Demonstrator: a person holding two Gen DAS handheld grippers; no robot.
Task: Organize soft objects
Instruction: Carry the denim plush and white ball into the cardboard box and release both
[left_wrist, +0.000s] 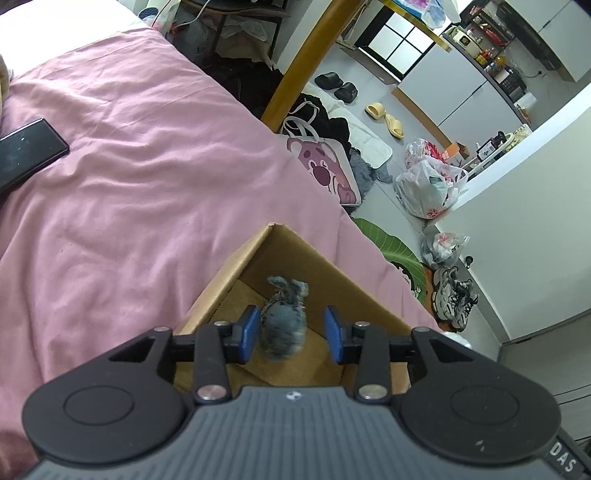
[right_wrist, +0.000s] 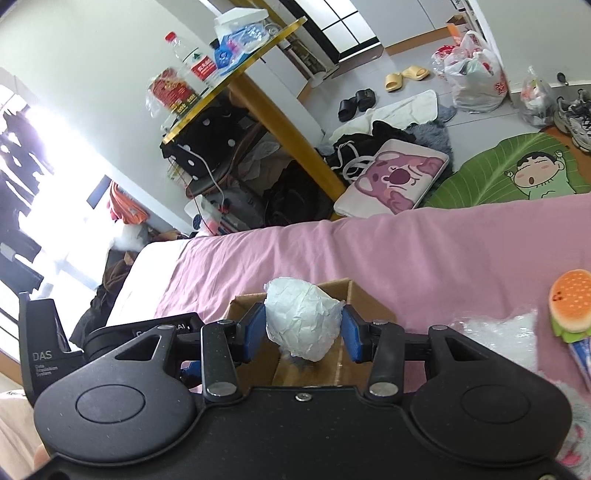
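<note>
Pink bedding (left_wrist: 129, 192) carries the cardboard box (left_wrist: 291, 254). Your left gripper (left_wrist: 291, 334), fingers spread, hovers over the grey plush (left_wrist: 284, 325) inside it; your right gripper (right_wrist: 304, 332) pinches white crumpled paper (right_wrist: 303, 321) above the box. "DAS" marks the left gripper.

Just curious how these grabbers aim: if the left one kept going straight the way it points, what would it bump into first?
Most likely the grey furry toy, which sits between the open jaws of the left gripper, inside the cardboard box. Depth is hard to judge; past the toy comes the box floor.
</note>
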